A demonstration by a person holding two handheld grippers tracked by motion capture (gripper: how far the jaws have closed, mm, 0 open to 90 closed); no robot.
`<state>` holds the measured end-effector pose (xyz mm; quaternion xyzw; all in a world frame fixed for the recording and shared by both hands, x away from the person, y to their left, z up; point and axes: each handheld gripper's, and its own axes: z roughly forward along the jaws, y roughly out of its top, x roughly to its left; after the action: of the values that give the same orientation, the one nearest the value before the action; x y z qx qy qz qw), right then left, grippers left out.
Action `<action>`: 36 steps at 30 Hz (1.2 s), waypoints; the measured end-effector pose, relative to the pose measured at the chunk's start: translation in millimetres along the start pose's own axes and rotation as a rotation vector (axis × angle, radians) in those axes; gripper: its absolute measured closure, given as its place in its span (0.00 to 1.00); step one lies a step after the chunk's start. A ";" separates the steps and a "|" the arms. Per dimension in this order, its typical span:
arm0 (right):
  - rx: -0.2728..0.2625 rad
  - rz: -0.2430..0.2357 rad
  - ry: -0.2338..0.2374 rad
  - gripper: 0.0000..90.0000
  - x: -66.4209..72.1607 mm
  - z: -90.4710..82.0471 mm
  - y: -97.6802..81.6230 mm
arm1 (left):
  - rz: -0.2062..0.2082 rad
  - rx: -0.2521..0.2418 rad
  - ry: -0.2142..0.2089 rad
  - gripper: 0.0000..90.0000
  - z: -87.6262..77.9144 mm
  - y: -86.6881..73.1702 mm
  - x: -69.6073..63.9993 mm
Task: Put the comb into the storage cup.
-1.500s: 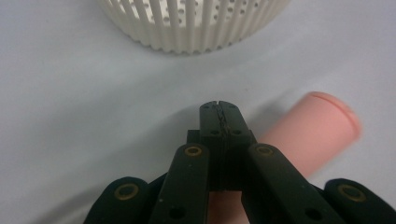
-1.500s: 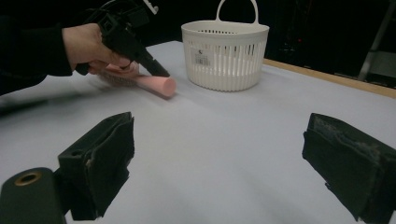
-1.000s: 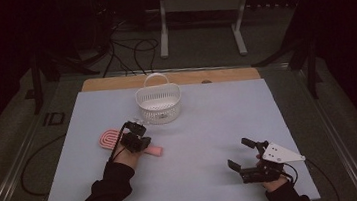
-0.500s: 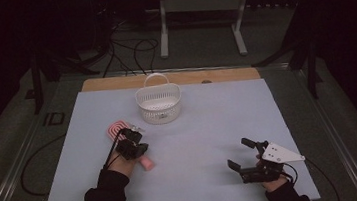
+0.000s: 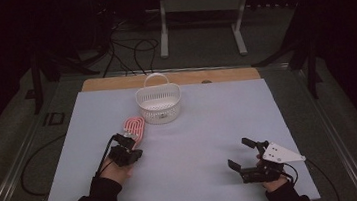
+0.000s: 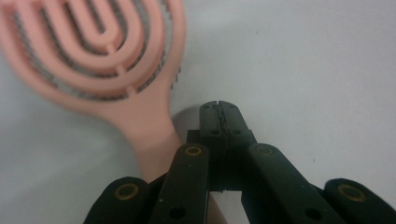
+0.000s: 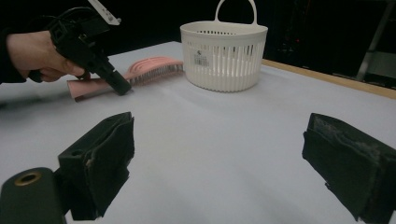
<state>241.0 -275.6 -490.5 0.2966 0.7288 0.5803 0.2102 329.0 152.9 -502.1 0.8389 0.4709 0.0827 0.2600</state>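
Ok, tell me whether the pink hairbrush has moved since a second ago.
Yes. The pink hairbrush has shifted up and right in the high view, toward the white basket, its head now close beside it.

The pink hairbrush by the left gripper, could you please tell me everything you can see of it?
The pink hairbrush looks like plastic: an oval, vented head of nested loops with dark bristles between them, and a flat plain handle. It lies flat on the pale table cover, head toward the white basket but apart from it. The left gripper, jaws shut, rests its tip on the cover right beside the handle; whether it touches the handle is unclear.
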 end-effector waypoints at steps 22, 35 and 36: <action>0.001 0.001 -0.002 0.10 0.4 0.3 0.1 | 0.012 0.057 -0.007 1.00 -32.1 -27.0 13.7; 0.005 0.003 -0.003 0.10 0.4 0.8 0.0 | 0.017 0.087 0.033 1.00 -46.8 -32.1 32.5; 0.004 0.001 -0.002 0.10 0.6 0.7 0.1 | 0.018 0.089 0.032 1.00 -47.2 -32.1 32.9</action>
<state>241.1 -274.7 -490.6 0.2979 0.7295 0.5788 0.2100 304.7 210.7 -481.9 0.8524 0.4706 0.0777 0.2141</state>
